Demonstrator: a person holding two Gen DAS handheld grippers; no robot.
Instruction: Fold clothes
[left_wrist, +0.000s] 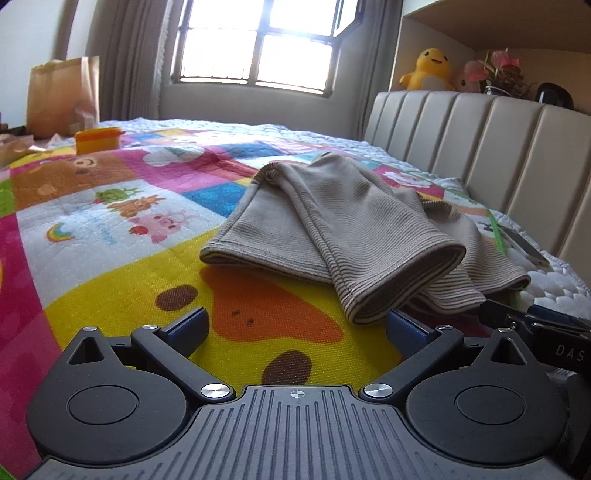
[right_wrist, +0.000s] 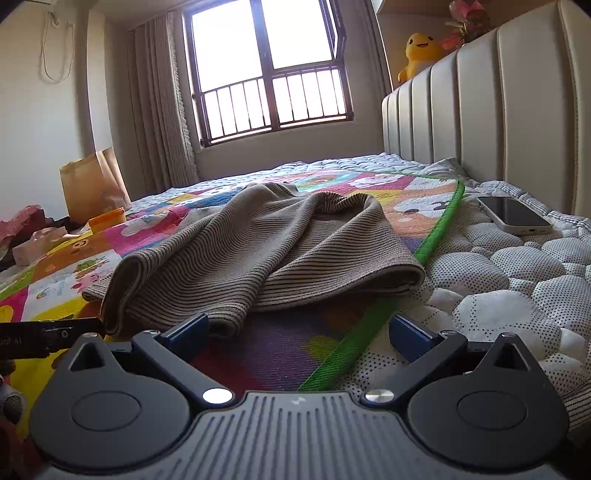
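A beige ribbed garment lies rumpled on a colourful cartoon play mat spread over the bed. In the left wrist view its nearest hem sits just ahead of my left gripper, whose blue-padded fingers stand wide open with only the mat between them. From the right wrist view the same garment spreads out in front, its near edge reaching the left finger of my right gripper. That gripper is open too, over the mat and its green border. The right gripper's body shows at the left view's right edge.
A phone lies on the white quilted mattress by the padded headboard. An orange tub and a paper bag stand at the far left. A yellow plush toy sits on the shelf behind the headboard.
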